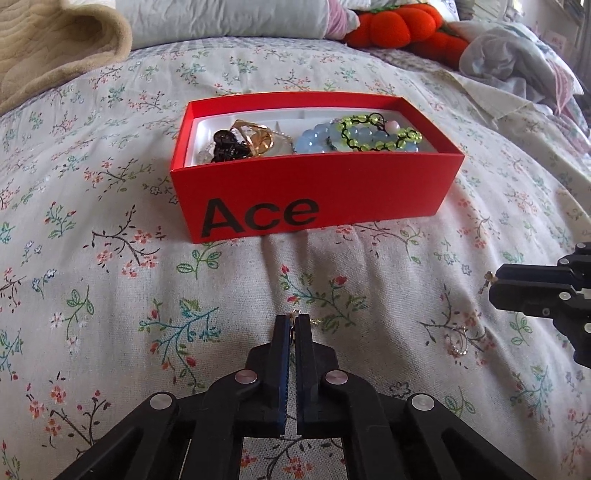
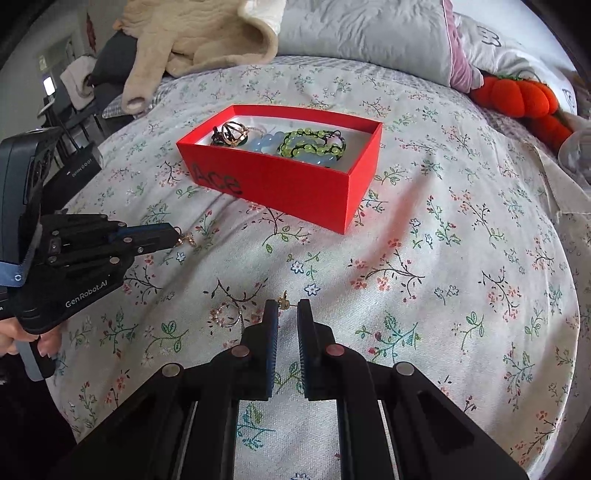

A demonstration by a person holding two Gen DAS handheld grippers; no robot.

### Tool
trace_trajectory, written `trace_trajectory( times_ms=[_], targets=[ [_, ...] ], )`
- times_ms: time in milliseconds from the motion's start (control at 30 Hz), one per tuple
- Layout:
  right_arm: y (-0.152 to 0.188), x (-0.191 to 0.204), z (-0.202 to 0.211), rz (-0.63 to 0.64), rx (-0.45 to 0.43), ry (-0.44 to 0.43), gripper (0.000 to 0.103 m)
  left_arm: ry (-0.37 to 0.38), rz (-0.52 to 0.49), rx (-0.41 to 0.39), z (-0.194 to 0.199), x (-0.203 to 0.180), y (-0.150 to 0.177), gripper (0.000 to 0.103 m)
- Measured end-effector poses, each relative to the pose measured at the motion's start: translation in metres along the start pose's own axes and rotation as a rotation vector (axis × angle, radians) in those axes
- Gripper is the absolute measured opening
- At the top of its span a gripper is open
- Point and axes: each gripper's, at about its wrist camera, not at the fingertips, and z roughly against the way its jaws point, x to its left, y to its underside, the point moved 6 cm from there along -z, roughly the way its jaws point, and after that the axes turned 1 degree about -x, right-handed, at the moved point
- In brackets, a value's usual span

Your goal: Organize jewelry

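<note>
inside red box [image 1: 317, 192]: green bracelet [image 1: 373, 131], blue beads [image 1: 317, 138], gold piece [image 1: 255, 138].

floral bedspread [image 1: 110, 206]: red box [image 1: 314, 188], pillow [image 2: 369, 33], blanket [image 2: 199, 37]

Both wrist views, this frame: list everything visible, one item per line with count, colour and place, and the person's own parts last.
red box: one, red with black "Ace", open, mid-bed.
green bead bracelet: one, green on black cord, right side of box.
blue bead bracelet: one, pale blue, under the green one.
gold ring: one, gold, left side of box.
dark piece: one, dark brown, beside the ring.
loose ring: one, pale and sparkly, on the bedspread outside the box.
pumpkin plush: one, orange, by the pillows.
beige blanket: one, far corner.
left gripper: shut on small gold earring.
right gripper: shut on gold stud.
</note>
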Motion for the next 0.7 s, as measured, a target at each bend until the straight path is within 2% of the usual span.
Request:
trace_trajectory(
  times_ms=[367,700],
  targets=[
    [-0.012,-0.002,0.008,-0.042,-0.022,-0.013,0.010,0.043,0.138,-0.006,0.014,0.022,-0.007,0.000],
    [-0.042,0.003,0.019,-0.062,-0.066,-0.031,0.010,0.046,0.149,-0.061,0.032,0.022,-0.039,0.000]
  ],
)
